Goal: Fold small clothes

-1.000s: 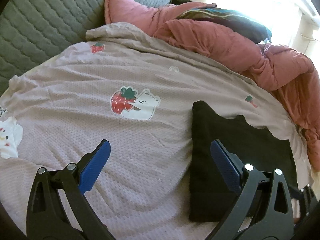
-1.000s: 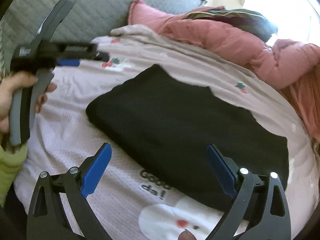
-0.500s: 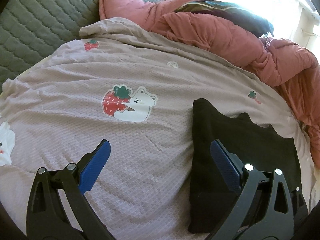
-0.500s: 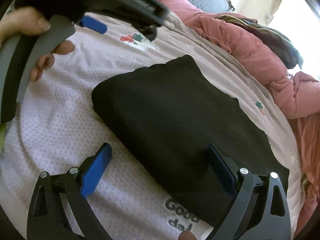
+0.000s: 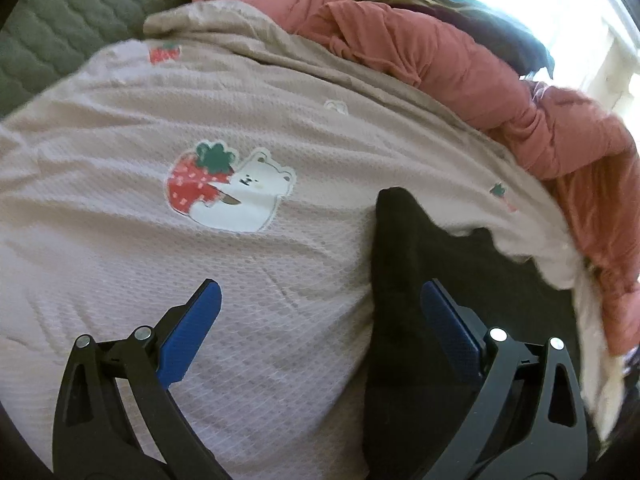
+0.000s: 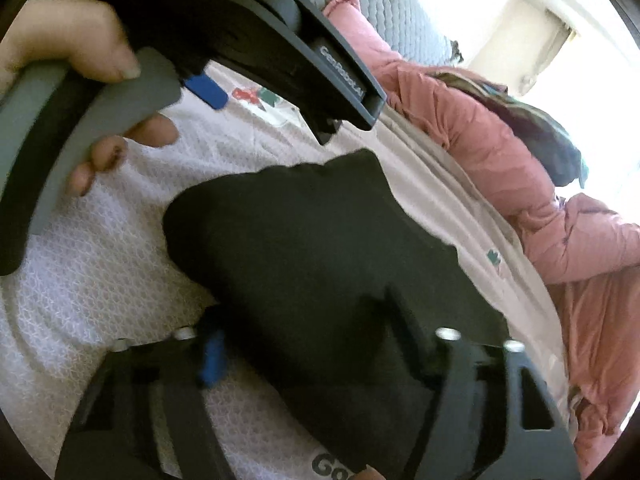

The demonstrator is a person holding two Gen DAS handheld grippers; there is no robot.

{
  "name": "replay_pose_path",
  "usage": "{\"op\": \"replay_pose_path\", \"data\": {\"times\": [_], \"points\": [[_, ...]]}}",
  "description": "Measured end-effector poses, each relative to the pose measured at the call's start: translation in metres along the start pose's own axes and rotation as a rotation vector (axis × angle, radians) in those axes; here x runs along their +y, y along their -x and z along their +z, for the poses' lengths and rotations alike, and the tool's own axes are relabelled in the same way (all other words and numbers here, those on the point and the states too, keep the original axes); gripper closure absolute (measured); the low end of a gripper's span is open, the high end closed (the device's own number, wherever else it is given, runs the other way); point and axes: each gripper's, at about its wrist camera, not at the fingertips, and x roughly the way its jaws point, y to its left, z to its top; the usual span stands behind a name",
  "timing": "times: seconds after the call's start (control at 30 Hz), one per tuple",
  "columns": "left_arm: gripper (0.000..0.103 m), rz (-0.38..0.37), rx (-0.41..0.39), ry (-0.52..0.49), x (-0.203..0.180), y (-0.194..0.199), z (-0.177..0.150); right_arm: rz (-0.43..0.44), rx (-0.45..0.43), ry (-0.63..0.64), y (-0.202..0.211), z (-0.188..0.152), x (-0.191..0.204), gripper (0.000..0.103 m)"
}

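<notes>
A folded black garment (image 5: 416, 280) lies on the pale pink printed bed cover (image 5: 120, 208). My left gripper (image 5: 320, 312) is open; its right finger is over the garment's left edge and its left finger is over bare cover. In the right wrist view the garment (image 6: 312, 248) fills the middle. My right gripper (image 6: 304, 328) hangs low over the garment's near edge, its jaws blurred and still apart, with the cloth between them. The left gripper's body and the hand holding it (image 6: 80, 60) show at the upper left.
A crumpled pink quilt (image 5: 500, 92) with a dark cloth on it lies along the far and right side. A grey quilted headboard (image 5: 60, 28) stands at the far left. A strawberry-and-bear print (image 5: 228, 188) marks the cover's middle.
My right gripper has dropped forward onto the garment's near edge and its jaws have narrowed. My left gripper has edged closer and lower toward the garment's left edge.
</notes>
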Motion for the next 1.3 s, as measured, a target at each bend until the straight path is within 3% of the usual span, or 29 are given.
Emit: {"op": "replay_pose_path", "data": {"times": [0.07, 0.17, 0.37, 0.47, 0.63, 0.73, 0.8, 0.87, 0.97, 1.07, 1.3], "points": [[0.01, -0.045, 0.009, 0.033, 0.004, -0.002, 0.0, 0.009, -0.029, -0.011, 0.006, 0.0, -0.003, 0.071], [0.01, -0.125, 0.033, 0.075, 0.005, -0.008, -0.002, 0.04, -0.061, -0.078, 0.014, -0.002, -0.017, 0.082], [0.01, -0.389, 0.092, 0.142, -0.003, -0.017, -0.01, 0.105, -0.092, -0.184, 0.024, -0.007, -0.041, 0.084], [0.01, -0.479, 0.131, 0.184, -0.006, -0.028, -0.016, 0.118, -0.11, -0.217, 0.031, -0.012, -0.046, 0.085], [0.01, -0.494, 0.159, 0.165, -0.021, -0.034, -0.02, 0.121, -0.119, -0.216, 0.037, -0.016, -0.048, 0.087], [0.013, -0.56, 0.178, 0.184, -0.029, -0.035, -0.021, 0.12, -0.123, -0.212, 0.041, -0.018, -0.049, 0.089], [0.024, -0.586, 0.189, 0.184, -0.037, -0.037, -0.022, 0.122, -0.125, -0.211, 0.043, -0.02, -0.049, 0.09], [0.049, -0.578, 0.19, 0.162, -0.045, -0.038, -0.023, 0.121, -0.128, -0.216, 0.044, -0.021, -0.05, 0.091], [0.068, -0.553, 0.178, 0.114, -0.054, -0.033, -0.025, 0.122, -0.13, -0.239, 0.048, -0.024, -0.054, 0.092], [0.073, -0.552, 0.166, 0.092, -0.062, -0.026, -0.023, 0.121, -0.133, -0.254, 0.053, -0.026, -0.059, 0.092], [0.073, -0.511, 0.124, 0.051, -0.096, -0.005, -0.024, 0.113, -0.16, -0.323, 0.074, -0.038, -0.08, 0.097]]}}
